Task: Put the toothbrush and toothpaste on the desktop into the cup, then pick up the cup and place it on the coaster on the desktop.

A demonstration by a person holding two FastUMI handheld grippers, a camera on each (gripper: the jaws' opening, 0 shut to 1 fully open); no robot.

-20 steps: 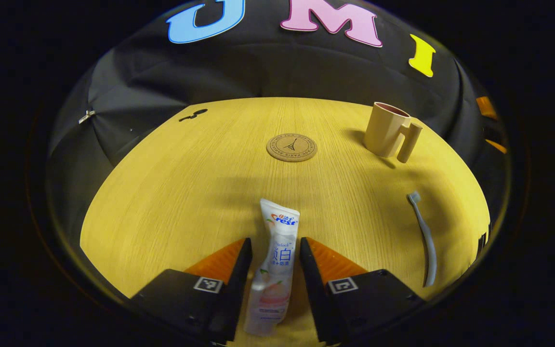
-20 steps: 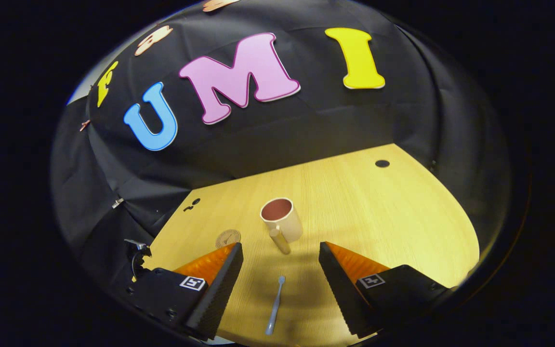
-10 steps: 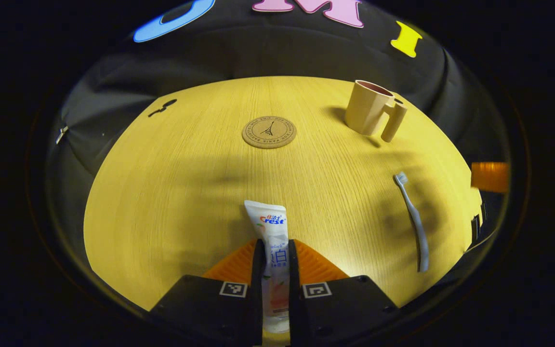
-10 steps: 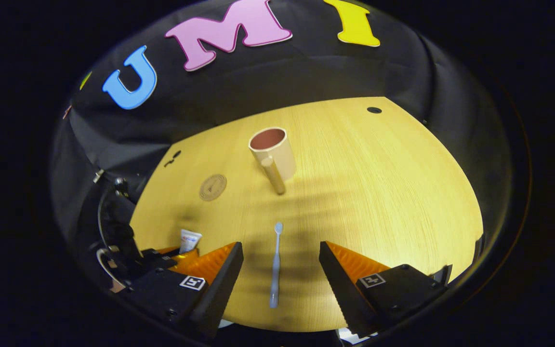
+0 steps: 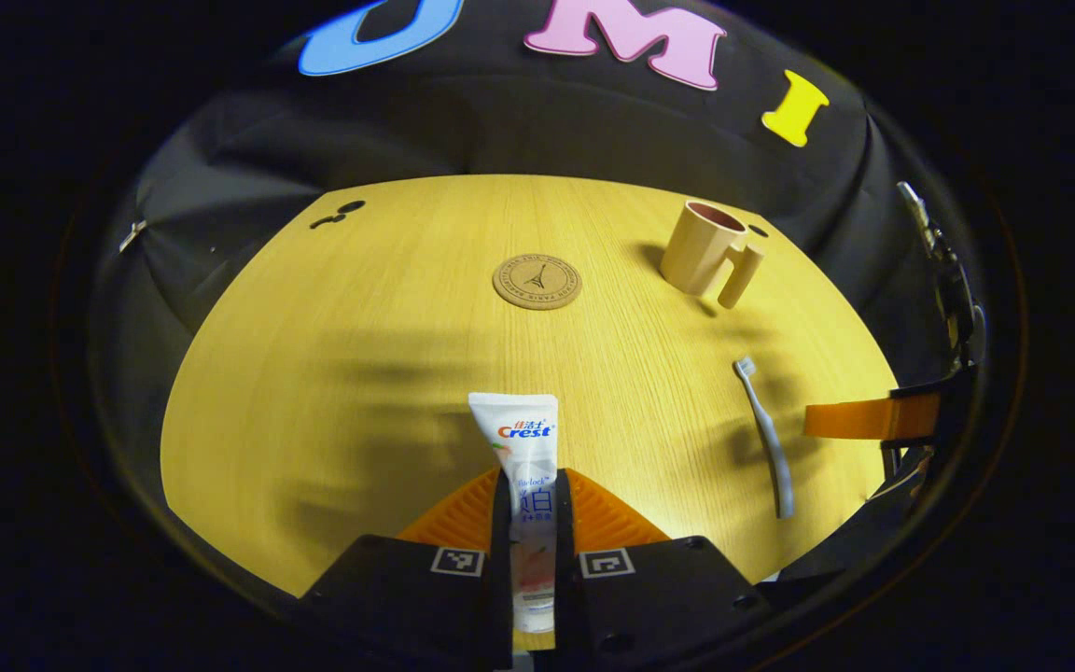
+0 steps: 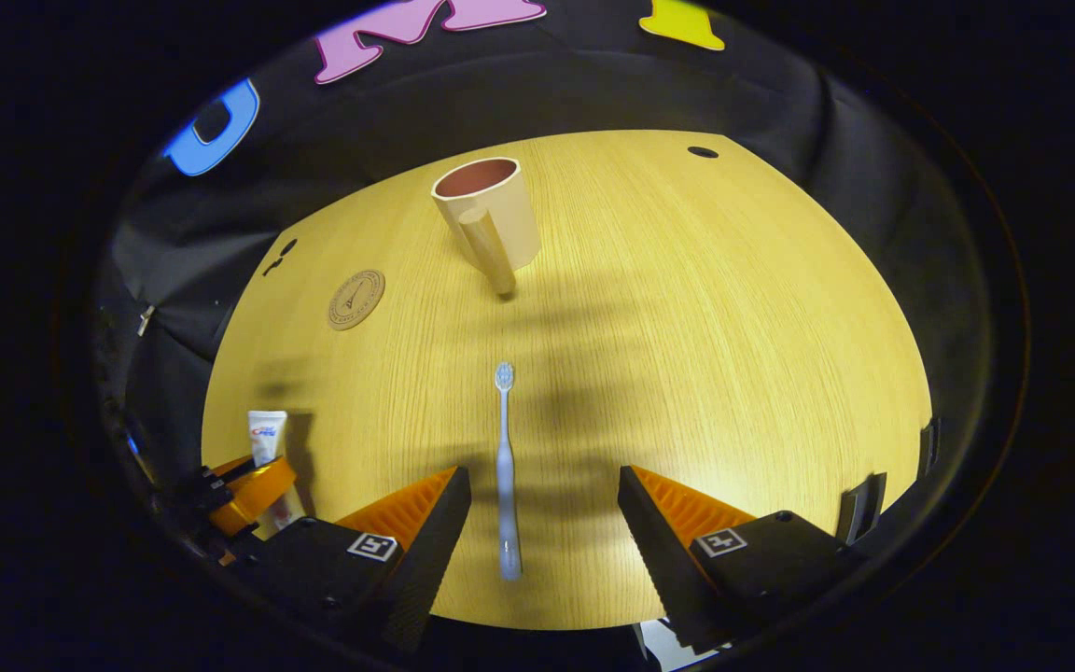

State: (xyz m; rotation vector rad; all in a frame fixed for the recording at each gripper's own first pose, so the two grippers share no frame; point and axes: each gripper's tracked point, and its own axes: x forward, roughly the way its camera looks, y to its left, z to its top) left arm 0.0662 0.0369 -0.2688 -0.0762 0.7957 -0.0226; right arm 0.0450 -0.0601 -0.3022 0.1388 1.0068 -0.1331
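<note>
The white toothpaste tube [image 5: 526, 446] lies lengthwise between the fingers of my left gripper [image 5: 530, 485], which is shut on it near the table's front edge; the tube [image 6: 266, 433] is also seen at the left of the right gripper view. A pale blue toothbrush [image 6: 504, 467] lies on the wood with its handle between the spread fingers of my open right gripper [image 6: 544, 485], touching neither finger. The toothbrush [image 5: 763, 434] is at the right in the left gripper view. The beige cup [image 5: 701, 252] [image 6: 491, 219] stands upright further back, its handle toward me. A round cork coaster [image 5: 537, 282] [image 6: 356, 299] lies left of the cup.
The wooden desktop [image 5: 360, 327] is ringed by black cloth. An orange finger of the right gripper [image 5: 869, 417] juts in at the right edge of the left gripper view. Small dark holes [image 5: 340, 213] [image 6: 703, 151] mark the table's far corners.
My left gripper closed on the toothpaste tube a second ago and has kept hold. My right gripper came down and forward, so the toothbrush handle now lies between its open fingers.
</note>
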